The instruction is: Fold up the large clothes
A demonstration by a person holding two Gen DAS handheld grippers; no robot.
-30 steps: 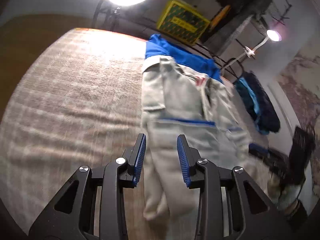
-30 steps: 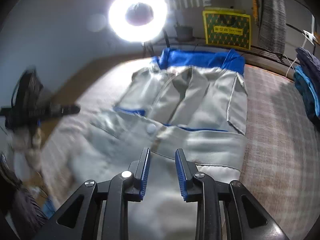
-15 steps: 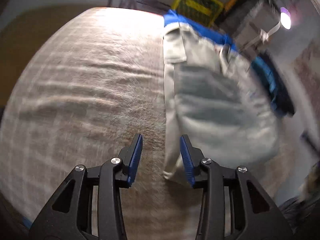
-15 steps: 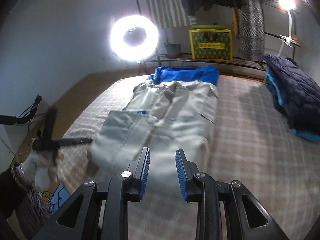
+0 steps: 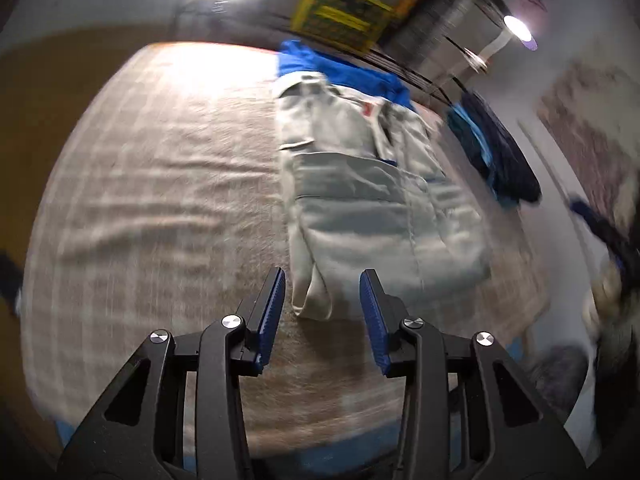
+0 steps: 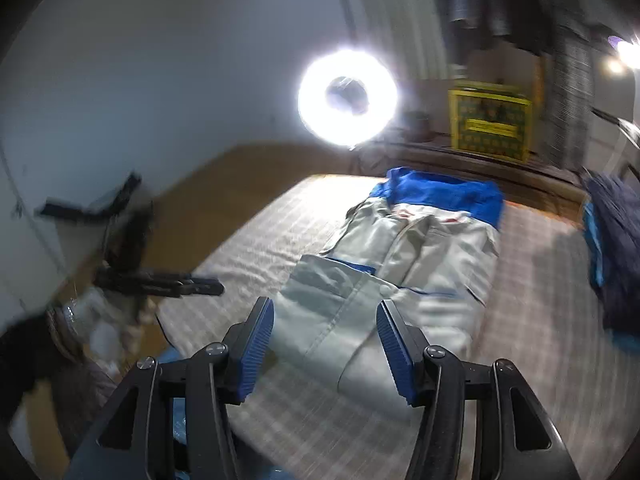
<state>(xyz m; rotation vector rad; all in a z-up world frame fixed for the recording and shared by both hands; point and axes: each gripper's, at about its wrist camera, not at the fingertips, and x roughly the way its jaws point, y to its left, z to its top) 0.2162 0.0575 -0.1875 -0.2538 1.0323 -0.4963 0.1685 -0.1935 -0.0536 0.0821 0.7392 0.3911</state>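
1. Hovering above the bed, the left gripper (image 5: 322,312) has its blue-padded jaws parted with nothing between them; the narrow cuff end of the folded sleeve shows in the gap but lies on the bedding below, clear of the pads.
2. The right gripper (image 6: 324,344) has just been opening its jaws; they stand wide and hold nothing, with the garment's near hem seen past them.
3. The pale grey work jacket with a bright blue collar band (image 6: 404,264) lies ahead of both grippers on the beige checked bedspread (image 5: 152,184), sleeves already turned inward over the body, the blue end farthest away.
4. The cloth looks like soft woven cotton, light but bulky when doubled; it should drape and sag instead of keeping its shape, and folded layers may slide apart if only the top one is pinched.
5. A sound hold would probably be at the two near corners of the hem, one per gripper, biting through all layers at the stitched edge, where the fabric is thickest.
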